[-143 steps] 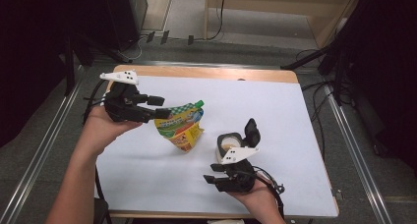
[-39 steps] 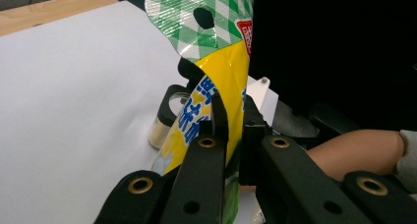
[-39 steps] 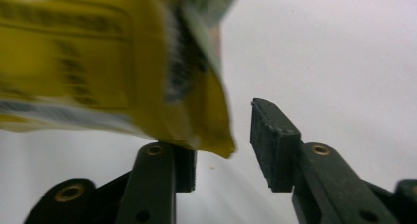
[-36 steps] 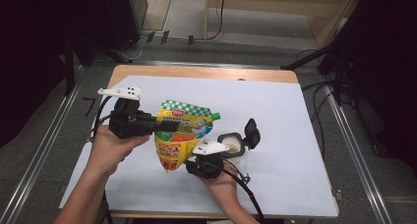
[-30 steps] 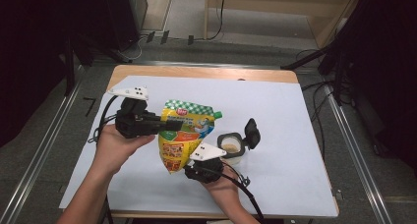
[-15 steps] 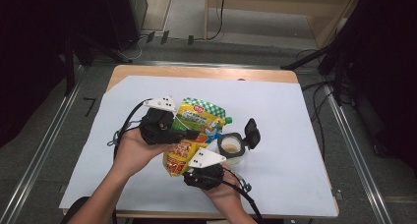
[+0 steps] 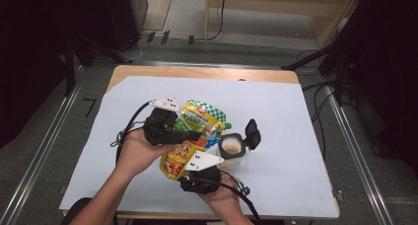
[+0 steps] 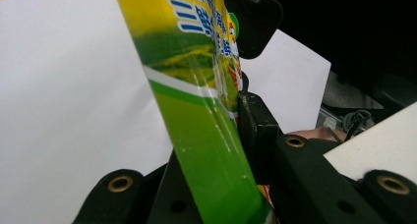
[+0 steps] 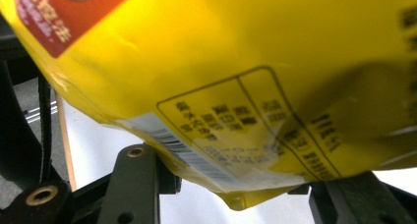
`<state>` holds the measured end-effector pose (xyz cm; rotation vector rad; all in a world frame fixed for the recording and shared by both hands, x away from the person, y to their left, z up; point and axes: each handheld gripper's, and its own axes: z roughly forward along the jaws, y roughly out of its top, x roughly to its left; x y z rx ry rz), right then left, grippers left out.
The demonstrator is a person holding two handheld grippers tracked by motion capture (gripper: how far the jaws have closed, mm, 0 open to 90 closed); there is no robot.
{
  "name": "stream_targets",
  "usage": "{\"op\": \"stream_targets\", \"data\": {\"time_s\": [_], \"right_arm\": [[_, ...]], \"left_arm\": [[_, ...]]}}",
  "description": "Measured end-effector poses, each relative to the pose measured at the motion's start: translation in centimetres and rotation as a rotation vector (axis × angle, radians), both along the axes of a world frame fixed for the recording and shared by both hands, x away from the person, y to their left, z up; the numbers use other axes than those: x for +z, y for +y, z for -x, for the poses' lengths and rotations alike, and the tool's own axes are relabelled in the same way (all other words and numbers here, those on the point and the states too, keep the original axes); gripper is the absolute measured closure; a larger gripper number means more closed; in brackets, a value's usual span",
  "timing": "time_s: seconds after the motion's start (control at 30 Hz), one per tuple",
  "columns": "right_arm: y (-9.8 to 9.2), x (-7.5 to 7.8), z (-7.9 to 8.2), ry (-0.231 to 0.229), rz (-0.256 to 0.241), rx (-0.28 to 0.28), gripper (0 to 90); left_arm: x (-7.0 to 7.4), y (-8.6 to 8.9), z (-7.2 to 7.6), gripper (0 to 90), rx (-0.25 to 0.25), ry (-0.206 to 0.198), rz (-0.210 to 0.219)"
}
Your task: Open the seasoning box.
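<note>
A yellow and green spouted pouch (image 7: 194,136) is held tilted above the white sheet, its green cap end (image 7: 224,126) pointing at a small open jar (image 7: 231,150). The jar's black lid (image 7: 252,133) stands flipped up. My left gripper (image 7: 194,134) is shut across the pouch's upper green part (image 8: 196,135), and one pad (image 8: 251,121) presses its side. My right gripper (image 7: 197,168) sits under the pouch's bottom end. In the right gripper view its jaws stand wide apart, with the pouch's yellow bottom (image 9: 236,86) resting just above them.
A white sheet (image 7: 305,136) covers the wooden table (image 7: 207,73). Metal rails run along both sides of the table, and cables lie on the floor behind. Both grippers trail black cables near the front edge.
Both hands have carried the pouch to the right, up to the jar. The left gripper moved right and down with it. The right gripper stayed under the pouch's bottom.
</note>
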<state>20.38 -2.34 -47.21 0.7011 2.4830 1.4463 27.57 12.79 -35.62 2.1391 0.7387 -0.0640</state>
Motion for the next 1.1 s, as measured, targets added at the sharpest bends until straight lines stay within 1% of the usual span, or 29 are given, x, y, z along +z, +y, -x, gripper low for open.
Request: {"op": "stream_targets", "data": {"time_s": [0.03, 0.07, 0.1, 0.13, 0.17, 0.27, 0.37, 0.43, 0.47, 0.5, 0.63, 0.67, 0.7, 0.77, 0.8, 0.87, 0.93, 1.03, 1.1], "right_arm": [[0.0, 0.0, 0.0, 0.004, -0.001, 0.004, 54.1], [0.1, 0.0, 0.1, 0.009, -0.001, 0.014, 54.0], [0.2, -0.1, 0.2, 0.004, 0.003, 0.023, 53.7], [0.3, 0.0, 0.3, 0.003, 0.007, 0.033, 53.4], [0.4, 0.0, 0.5, -0.010, 0.010, 0.039, 52.9], [0.7, 0.1, 0.9, -0.028, 0.017, 0.050, 52.1], [0.9, 0.2, 1.0, -0.020, 0.016, 0.053, 51.7], [0.9, 0.2, 1.0, -0.016, 0.015, 0.058, 51.2], [1.0, 0.3, 1.0, -0.004, 0.010, 0.058, 51.1], [1.1, 0.3, 1.0, -0.009, 0.007, 0.061, 51.0], [1.0, 0.5, 0.8, 0.008, -0.013, 0.054, 51.9], [0.9, 0.5, 0.7, 0.010, -0.017, 0.051, 51.9], [0.8, 0.5, 0.7, 0.012, -0.016, 0.050, 51.7], [0.8, 0.6, 0.5, 0.033, -0.021, 0.045, 51.0], [0.8, 0.5, 0.4, 0.035, -0.024, 0.041, 51.0], [0.8, 0.4, 0.4, 0.051, -0.020, 0.035, 54.3], [0.8, 0.3, 0.3, 0.069, -0.018, 0.026, 57.5], [0.7, 0.1, 0.2, 0.077, -0.018, 0.027, 58.8], [0.6, 0.1, 0.1, 0.090, -0.036, 0.026, 59.1]], "left_arm": [[-0.1, 0.0, -0.1, 82.6, 0.001, 0.009, -0.007], [-0.1, -0.1, -0.2, 82.6, 0.003, 0.032, -0.009], [-0.2, -0.2, -0.4, 82.9, 0.009, 0.057, -0.009], [-0.2, -0.2, -0.5, 82.9, 0.014, 0.073, -0.008], [-0.2, -0.3, -0.6, 83.0, 0.010, 0.085, -0.002], [-0.3, -0.7, -0.7, 83.2, 0.007, 0.094, -0.005], [-0.3, -1.1, -0.8, 83.1, 0.003, 0.103, -0.020], [-0.3, -1.5, -1.0, 82.7, 0.003, 0.118, -0.033], [-0.3, -1.8, -1.1, 82.5, 0.007, 0.123, -0.045], [-0.3, -2.0, -1.3, 82.3, 0.002, 0.129, -0.048], [0.0, -2.7, -1.7, 81.7, 0.007, 0.129, -0.074], [0.0, -2.8, -1.8, 81.7, 0.007, 0.132, -0.074], [0.0, -3.0, -1.9, 81.7, 0.015, 0.133, -0.081], [-0.1, -3.3, -2.2, 81.4, 0.030, 0.148, -0.093], [-0.3, -3.4, -2.3, 81.2, 0.037, 0.159, -0.098], [-0.6, -3.6, -2.4, 80.3, 0.042, 0.172, -0.116], [-0.9, -3.5, -2.5, 79.4, 0.035, 0.178, -0.112], [-1.2, -3.2, -2.4, 77.4, 0.023, 0.186, -0.105], [-1.3, -3.0, -2.4, 74.8, 0.020, 0.188, -0.094]]}}
